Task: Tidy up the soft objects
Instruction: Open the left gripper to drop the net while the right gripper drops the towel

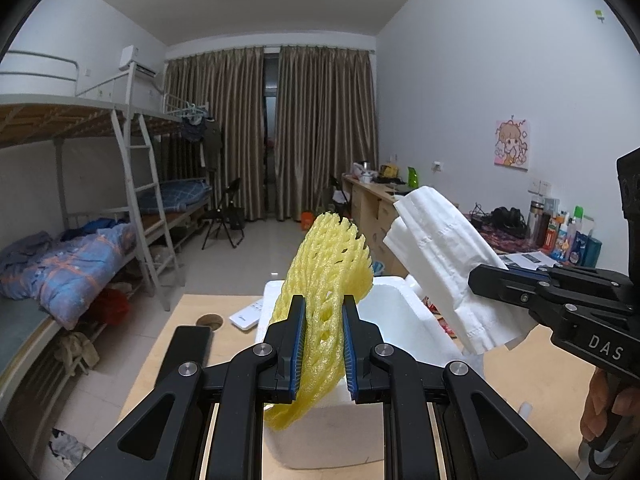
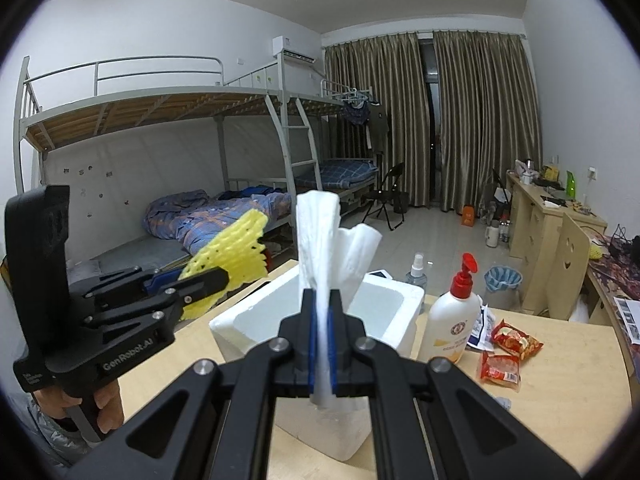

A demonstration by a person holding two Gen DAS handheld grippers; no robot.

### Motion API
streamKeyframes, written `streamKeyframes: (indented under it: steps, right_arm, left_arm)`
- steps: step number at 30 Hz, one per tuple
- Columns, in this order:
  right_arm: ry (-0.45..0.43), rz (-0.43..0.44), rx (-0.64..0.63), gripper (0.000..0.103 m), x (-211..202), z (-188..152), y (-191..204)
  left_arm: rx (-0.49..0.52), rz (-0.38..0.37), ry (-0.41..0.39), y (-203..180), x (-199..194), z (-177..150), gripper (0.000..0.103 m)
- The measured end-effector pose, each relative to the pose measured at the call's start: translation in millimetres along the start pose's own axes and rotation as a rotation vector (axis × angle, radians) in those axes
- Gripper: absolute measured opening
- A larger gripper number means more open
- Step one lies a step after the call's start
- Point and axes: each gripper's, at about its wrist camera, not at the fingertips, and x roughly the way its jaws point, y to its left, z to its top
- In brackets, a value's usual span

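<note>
My left tool (image 1: 322, 344) points forward over the white foam box (image 1: 400, 312), its blue-padded fingers (image 1: 297, 354) pressed against a yellow foam net (image 1: 328, 272) that stands upright between them. My right tool (image 2: 321, 344) — also raised above the box (image 2: 396, 300) — is clamped on a folded white tissue sheet (image 2: 320, 232), fanning upward. Seen from the right, the left tool (image 2: 216, 276) angles inward, a hand (image 2: 100, 404) gripping its handle. A lotion bottle (image 2: 454, 320) and snack packets (image 2: 514, 338) rest on the counter (image 2: 560, 380).
</note>
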Motion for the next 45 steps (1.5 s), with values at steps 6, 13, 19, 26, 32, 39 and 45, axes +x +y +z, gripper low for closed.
streamKeyframes:
  steps: [6, 13, 19, 26, 32, 39, 45]
  right_arm:
    - [0.005, -0.011, 0.003, 0.007, 7, 3, -4]
    - [0.016, -0.028, 0.014, 0.007, 14, 3, -10]
    - [0.021, -0.037, 0.027, 0.007, 20, 7, -15]
    - [0.030, -0.044, 0.026, 0.007, 25, 7, -18]
    - [0.031, -0.065, 0.022, 0.007, 26, 5, -20]
    - [0.042, -0.057, 0.022, 0.007, 30, 5, -19]
    - [0.050, -0.040, 0.018, 0.007, 37, 6, -15]
  left_arm:
    - [0.008, -0.024, 0.019, 5, 24, 4, 0.018]
    - [0.011, -0.055, 0.054, 8, 53, 6, 0.018]
    - [0.022, -0.058, 0.074, 11, 71, 9, 0.018]
    - [0.053, -0.062, 0.091, 7, 84, 6, 0.087]
    - [0.032, 0.029, 0.026, 13, 75, 6, 0.097]
    - [0.031, 0.045, 0.018, 18, 67, 7, 0.097]
    - [0.034, 0.061, 0.007, 21, 59, 8, 0.097]
